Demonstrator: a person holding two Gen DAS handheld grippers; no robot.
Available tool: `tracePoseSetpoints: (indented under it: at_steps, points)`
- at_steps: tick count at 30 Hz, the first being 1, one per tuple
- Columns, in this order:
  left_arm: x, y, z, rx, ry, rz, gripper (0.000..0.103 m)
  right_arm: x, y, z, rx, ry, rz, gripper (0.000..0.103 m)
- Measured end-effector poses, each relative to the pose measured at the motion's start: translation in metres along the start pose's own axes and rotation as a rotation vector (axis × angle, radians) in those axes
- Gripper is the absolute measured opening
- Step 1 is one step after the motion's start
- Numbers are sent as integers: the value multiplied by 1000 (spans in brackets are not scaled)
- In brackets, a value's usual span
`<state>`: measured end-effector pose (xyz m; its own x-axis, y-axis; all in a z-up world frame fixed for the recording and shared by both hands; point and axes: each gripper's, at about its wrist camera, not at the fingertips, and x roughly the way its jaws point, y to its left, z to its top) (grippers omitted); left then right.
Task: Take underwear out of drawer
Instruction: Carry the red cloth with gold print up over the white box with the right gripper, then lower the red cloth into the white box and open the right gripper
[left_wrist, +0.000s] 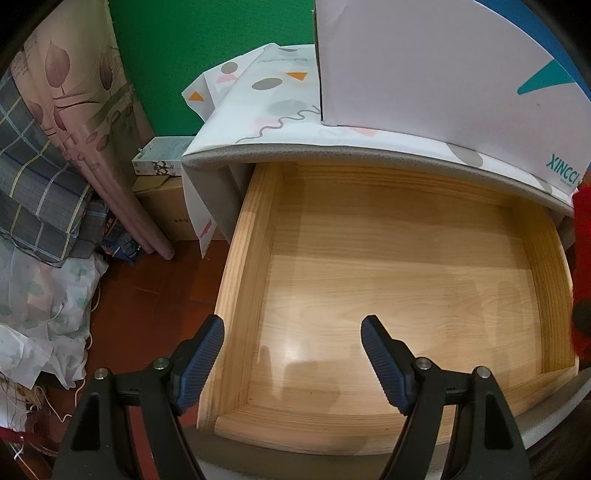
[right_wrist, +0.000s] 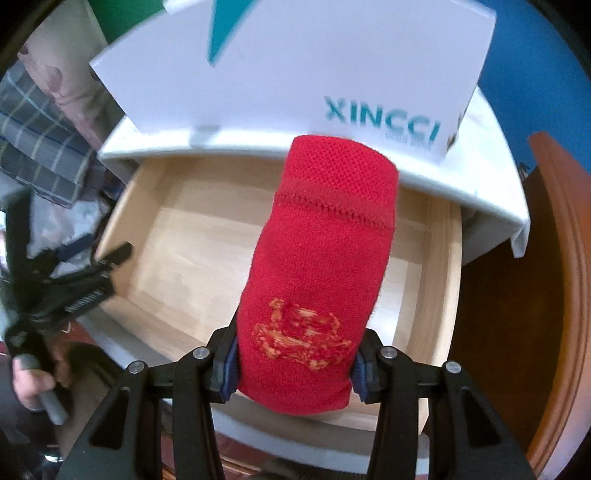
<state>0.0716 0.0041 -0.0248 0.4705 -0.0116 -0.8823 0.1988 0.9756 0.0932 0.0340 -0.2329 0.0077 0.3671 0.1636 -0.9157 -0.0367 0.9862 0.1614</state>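
The wooden drawer (left_wrist: 243, 266) stands pulled open, its pale floor bare; it also shows in the right wrist view (right_wrist: 177, 236). My right gripper (right_wrist: 295, 365) is shut on a rolled red underwear (right_wrist: 325, 258) with an orange embroidered mark, holding it above the drawer. A red edge of it shows at the far right of the left wrist view (left_wrist: 581, 266). My left gripper (left_wrist: 293, 332) is open and empty over the drawer's front left corner; it shows at the left of the right wrist view (right_wrist: 107, 266).
A white XINCCI box (right_wrist: 295, 74) sits on the cabinet top, which has a patterned cover (left_wrist: 273, 103). Bedding, rolled mats and cardboard boxes (left_wrist: 166, 206) crowd the floor to the left. A brown wooden panel (right_wrist: 554, 295) stands to the right.
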Motion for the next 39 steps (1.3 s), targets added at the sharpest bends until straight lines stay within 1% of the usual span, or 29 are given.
tracePoseSetpoints:
  at_steps: [7, 12, 13, 17, 21, 26, 33, 39]
  points:
    - [-5, 2, 0, -4, -24, 8, 79, -50, 7, 22, -8, -103, 20, 44]
    - [-7, 4, 0, -15, -34, 3, 79, -84, 10, 55, -16, -184, 14, 44]
    - [-7, 4, 0, -16, -35, 2, 79, -87, 13, 64, -14, -198, 11, 44]
    - [-9, 4, -1, -24, -45, 2, 79, -104, 8, 100, 6, -250, -1, 44]
    - [-12, 4, -1, -25, -64, 12, 79, -102, 7, 140, 22, -267, -42, 44]
    - [-14, 8, -1, -49, -69, 8, 79, -82, 3, 180, 49, -240, -78, 44]
    - [-14, 3, -1, -31, -71, 24, 79, -54, -5, 205, 64, -201, -129, 45]
    - [-15, 2, -2, -22, -78, 29, 79, -37, -4, 216, 63, -177, -136, 48]
